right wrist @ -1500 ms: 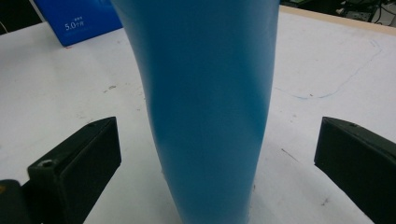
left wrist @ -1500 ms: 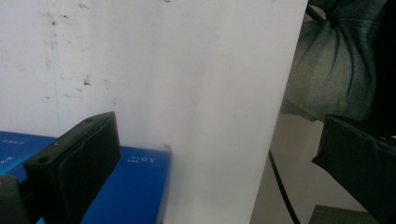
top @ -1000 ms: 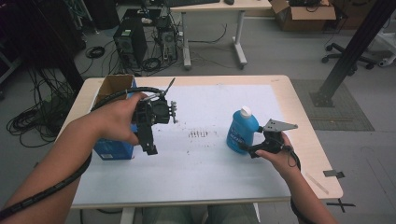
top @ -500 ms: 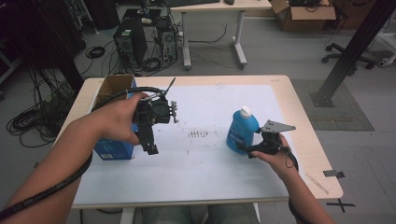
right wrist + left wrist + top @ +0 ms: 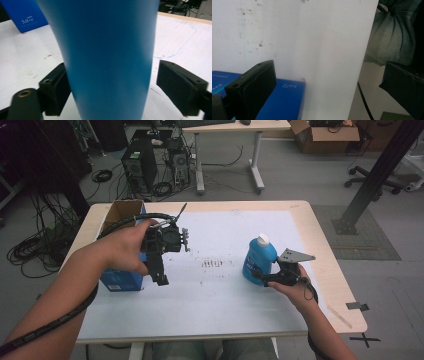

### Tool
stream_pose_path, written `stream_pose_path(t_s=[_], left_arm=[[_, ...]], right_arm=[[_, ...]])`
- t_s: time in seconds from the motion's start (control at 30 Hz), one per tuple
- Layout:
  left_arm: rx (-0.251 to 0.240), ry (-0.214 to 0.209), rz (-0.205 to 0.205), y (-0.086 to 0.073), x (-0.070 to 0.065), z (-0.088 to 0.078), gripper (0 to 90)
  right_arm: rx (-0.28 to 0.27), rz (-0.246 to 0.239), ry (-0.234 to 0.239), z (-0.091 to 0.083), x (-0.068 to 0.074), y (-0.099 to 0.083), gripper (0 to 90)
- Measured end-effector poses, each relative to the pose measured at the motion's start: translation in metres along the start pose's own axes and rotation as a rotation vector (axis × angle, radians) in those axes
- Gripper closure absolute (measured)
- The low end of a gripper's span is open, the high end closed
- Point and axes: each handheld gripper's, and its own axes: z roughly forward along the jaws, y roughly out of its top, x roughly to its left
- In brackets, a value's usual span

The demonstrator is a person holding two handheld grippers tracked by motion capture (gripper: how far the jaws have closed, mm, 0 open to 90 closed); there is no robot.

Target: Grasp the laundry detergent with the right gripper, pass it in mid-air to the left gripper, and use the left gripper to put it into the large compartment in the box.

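A wooden table (image 5: 320,235) covered by a white sheet (image 5: 225,285) is seen from above, in the middle of the frame. At the left of centre, the left gripper (image 5: 159,276) is held by a hand (image 5: 127,247) above the sheet, with its black jaws pointed downward. Just behind the hand and touching the sheet's left edge, a blue cardboard box (image 5: 120,279) is seen with its top flaps open. In the left gripper view, the two jaws are spread wide apart at the lower left and lower right corners, with nothing between them; the white sheet, a corner of the blue box (image 5: 284,100) and a patch of denim at the upper right are visible beyond them.

At the right of centre, a blue bottle (image 5: 259,257) with a white cap is seen standing upright on the sheet. The right gripper (image 5: 256,276) is held by the other hand (image 5: 290,285) just beside the bottle's base. In the right gripper view, the blue bottle (image 5: 107,57) stands between the two jaws; the left jaw is seen close against its side, while a gap of white sheet is visible between the bottle and the right jaw, so the claw is open around the bottle, not clamped
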Motion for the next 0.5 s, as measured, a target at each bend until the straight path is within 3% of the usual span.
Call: stream_pose_path(t_s=[0.5], left_arm=[[0.0, 0.0, -0.005, -0.0001, 0.0, 0.0008, 0.2]], right_arm=[[-0.005, -0.03, -0.01, 0.0016, 0.0013, -0.0016, 27.9]])
